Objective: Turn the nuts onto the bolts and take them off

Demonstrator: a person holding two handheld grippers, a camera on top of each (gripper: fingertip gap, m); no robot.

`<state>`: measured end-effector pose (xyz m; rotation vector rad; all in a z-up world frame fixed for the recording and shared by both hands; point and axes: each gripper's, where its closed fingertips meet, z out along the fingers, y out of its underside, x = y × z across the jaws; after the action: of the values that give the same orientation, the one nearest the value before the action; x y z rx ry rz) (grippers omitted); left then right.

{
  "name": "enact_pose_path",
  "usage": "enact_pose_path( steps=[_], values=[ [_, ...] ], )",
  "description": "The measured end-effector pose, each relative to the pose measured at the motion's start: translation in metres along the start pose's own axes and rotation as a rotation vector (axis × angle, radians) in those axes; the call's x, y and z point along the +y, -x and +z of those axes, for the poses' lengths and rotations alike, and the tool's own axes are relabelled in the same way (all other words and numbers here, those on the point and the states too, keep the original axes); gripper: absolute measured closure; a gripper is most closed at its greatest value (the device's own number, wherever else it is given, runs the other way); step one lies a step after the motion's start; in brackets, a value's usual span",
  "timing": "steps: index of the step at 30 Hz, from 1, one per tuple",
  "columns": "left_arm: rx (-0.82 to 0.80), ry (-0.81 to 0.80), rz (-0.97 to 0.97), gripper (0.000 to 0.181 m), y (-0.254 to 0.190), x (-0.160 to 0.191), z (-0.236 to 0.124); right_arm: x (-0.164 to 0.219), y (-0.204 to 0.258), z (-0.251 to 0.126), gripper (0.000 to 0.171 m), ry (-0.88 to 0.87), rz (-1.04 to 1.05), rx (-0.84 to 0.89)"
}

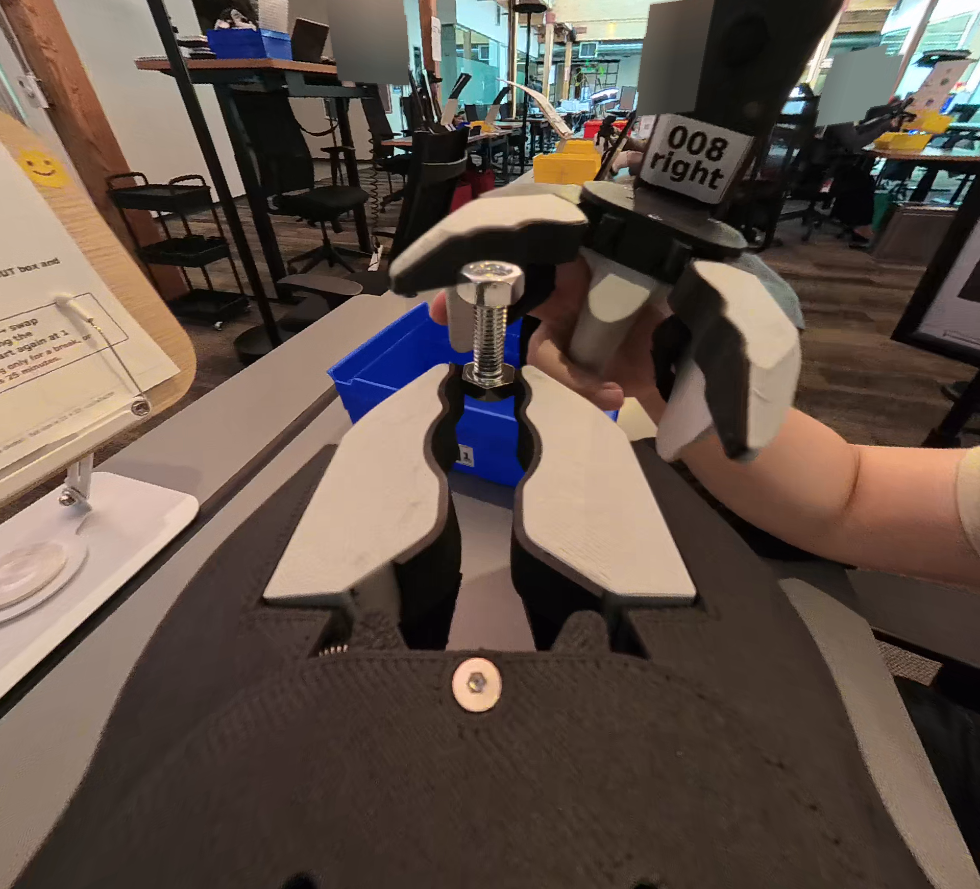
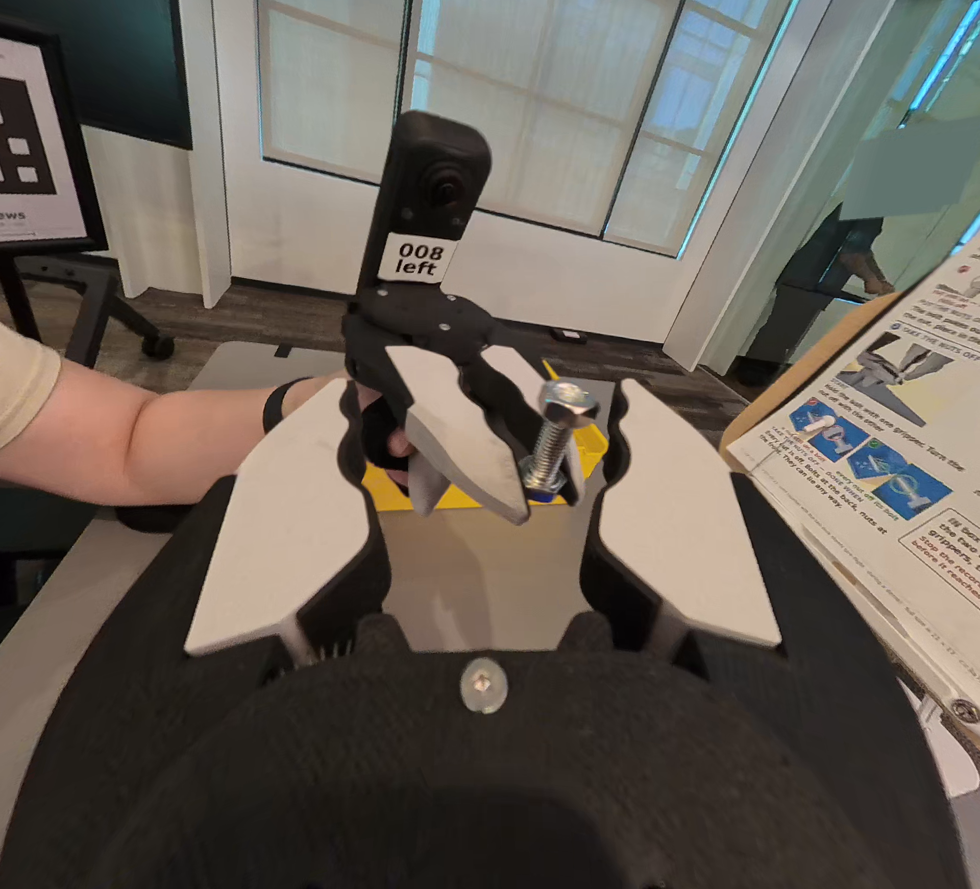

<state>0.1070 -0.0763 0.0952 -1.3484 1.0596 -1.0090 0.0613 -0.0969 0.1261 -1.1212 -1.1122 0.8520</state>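
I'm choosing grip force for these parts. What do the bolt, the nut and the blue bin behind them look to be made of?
Bolt: bright plated steel, it seems; mirror-like glints on head and threads.
Nut: the same shiny silver metal, likely zinc-plated.
Blue bin: moulded plastic by its look; even colour, soft sheen, thin rim.

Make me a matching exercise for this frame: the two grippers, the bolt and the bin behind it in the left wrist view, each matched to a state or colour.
Things:
1. left gripper
2. right gripper
3. bolt
4. bin

States:
A. open, fingers wide apart
B. blue
C. shut on the nut
D. head end up, nut at its low end

Pairs: 1-C, 2-A, 3-D, 4-B
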Motion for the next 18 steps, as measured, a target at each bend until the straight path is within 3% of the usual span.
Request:
enact_pose_path(
  steps=[4,5,14,18],
  values=[
    [-0.037,-0.032,-0.055,0.163,0.016,-0.005,-0.01,-0.001,0.003,-0.008,0.084,0.02,-0.031,-0.02],
    [-0.042,-0.041,-0.067,0.163,0.02,-0.007,-0.014,-0.003,0.005,-0.011,0.092,0.015,-0.025,-0.037],
    [-0.012,-0.016,-0.009,0.163,0.005,-0.005,-0.006,0.002,0.004,-0.001,0.081,0.013,-0.02,-0.02],
    [-0.042,-0.043,-0.05,0.163,0.021,-0.009,-0.017,-0.002,0.007,-0.009,0.089,0.015,-0.034,-0.041]
  ],
)
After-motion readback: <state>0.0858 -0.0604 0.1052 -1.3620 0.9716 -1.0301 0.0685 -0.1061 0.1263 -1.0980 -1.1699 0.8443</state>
